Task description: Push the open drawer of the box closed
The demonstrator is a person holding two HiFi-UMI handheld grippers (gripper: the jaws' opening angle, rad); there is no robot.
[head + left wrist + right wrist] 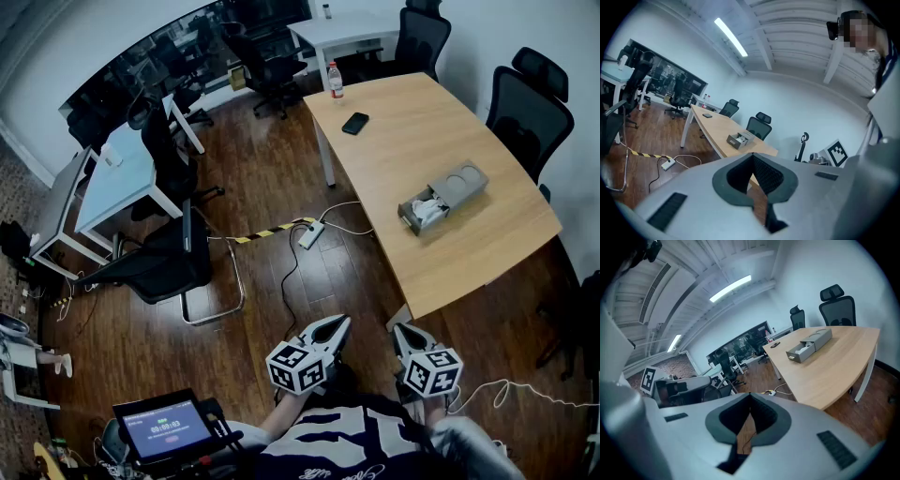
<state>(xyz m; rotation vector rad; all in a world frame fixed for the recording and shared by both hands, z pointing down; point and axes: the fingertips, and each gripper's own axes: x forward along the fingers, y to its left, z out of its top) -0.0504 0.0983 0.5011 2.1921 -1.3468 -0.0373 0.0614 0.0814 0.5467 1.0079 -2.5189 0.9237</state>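
head view: from high up, facing steeply down onto the wooden floor (pixel 262 281); desk (pixel 412 141) far off at upper right, left tongs (pixel 335 325) and right tongs (pixel 403 332) close at the bottom edge.
left gripper view: low, off the desk's end, tilted upward along its own tongs; box (pixel 739 139) distant; the other tongs' marker cube (pixel 836 152) at right.
right gripper view: low, beside the desk's near corner, facing across it; the other tongs' marker cube (pixel 648 378) at left.
shared: all three take in the desk top and the box.
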